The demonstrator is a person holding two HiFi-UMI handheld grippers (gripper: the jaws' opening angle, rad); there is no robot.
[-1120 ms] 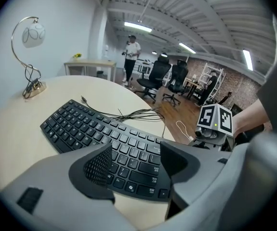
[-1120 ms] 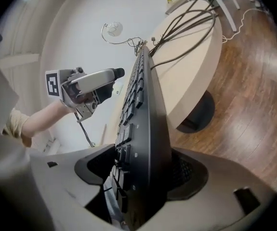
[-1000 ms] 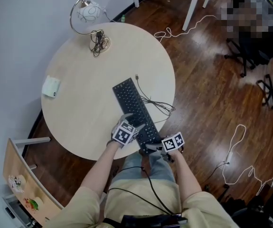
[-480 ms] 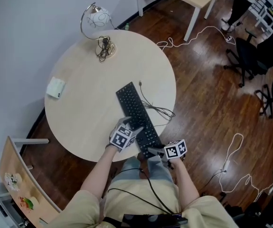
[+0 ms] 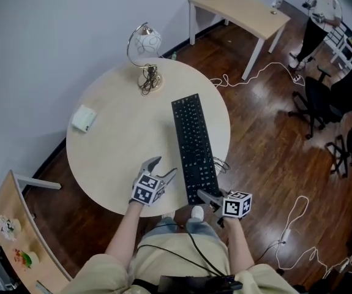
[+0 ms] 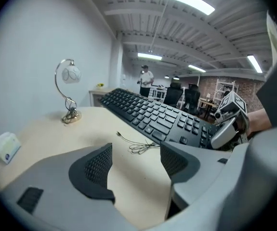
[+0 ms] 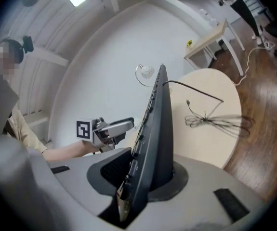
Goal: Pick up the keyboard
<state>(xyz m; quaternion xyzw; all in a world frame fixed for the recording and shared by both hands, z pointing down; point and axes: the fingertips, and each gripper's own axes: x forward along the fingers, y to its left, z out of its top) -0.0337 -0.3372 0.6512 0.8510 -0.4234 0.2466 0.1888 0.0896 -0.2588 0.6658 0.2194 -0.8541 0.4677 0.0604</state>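
Note:
The black keyboard [image 5: 194, 144] hangs above the round table [image 5: 114, 139], its length running away from me. My right gripper [image 5: 207, 199] is shut on its near end. In the right gripper view the keyboard [image 7: 155, 124] stands on edge, pinched between the pads. Its cable [image 7: 215, 120] trails down to a coil on the tabletop. My left gripper [image 5: 158, 168] is open and holds nothing, just left of the keyboard and apart from it. The left gripper view shows the keyboard [image 6: 152, 114] raised ahead of its bare pads [image 6: 98, 167], with my right gripper [image 6: 230, 123] at its near end.
A chrome lamp with a white globe [image 5: 145, 48] stands at the table's far edge and a small white box [image 5: 84, 118] lies at its left. Beyond are a rectangular desk [image 5: 240, 8], office chairs [image 5: 322, 103] and a standing person [image 5: 322, 11]. Loose cables [image 5: 295, 216] lie on the wood floor.
The right gripper closed on the keyboard's near end and lifted it off the table. The left gripper came away from the keyboard's left edge. Both hands rose.

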